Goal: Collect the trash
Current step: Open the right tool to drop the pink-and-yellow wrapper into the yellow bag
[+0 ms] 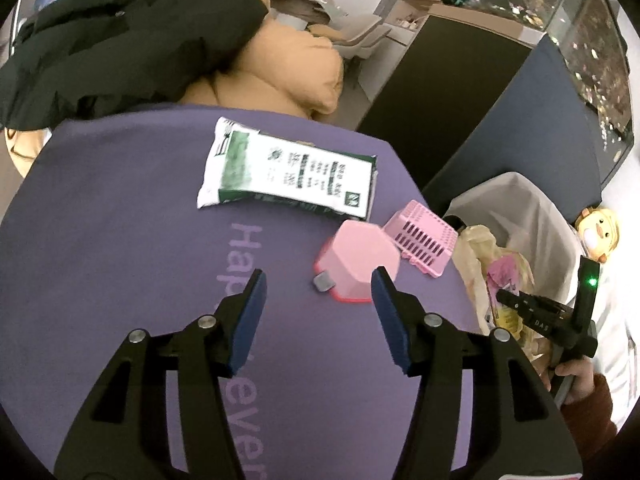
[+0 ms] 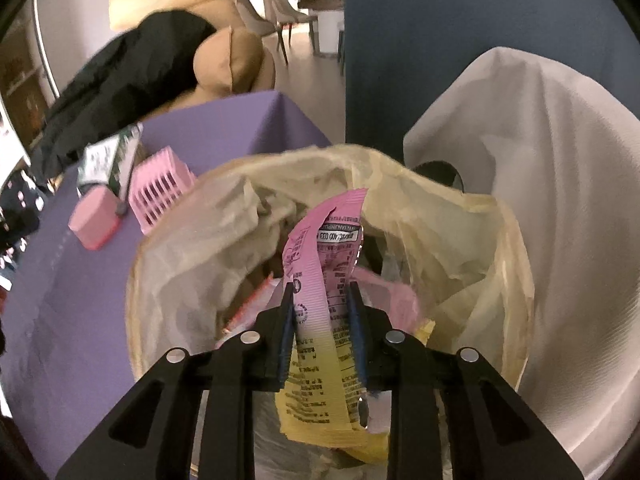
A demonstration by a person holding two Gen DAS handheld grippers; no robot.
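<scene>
The left gripper hangs over the purple-clothed bench, its blue-padded fingers standing wide with nothing between them. Ahead of them on the cloth lie a pink plastic block with a faceted top, a pink slotted plastic basket tipped on its side just beside it, and, farther back, a white and green printed flat packet. The right gripper points down into the mouth of a round bin lined with a pale yellowish plastic bag that stands close against the bench edge. Its fingers are narrow, with a crumpled pink and yellow printed wrapper between them; the pads look to touch it on both sides. More crumpled wrappers lie inside the bag below
</scene>
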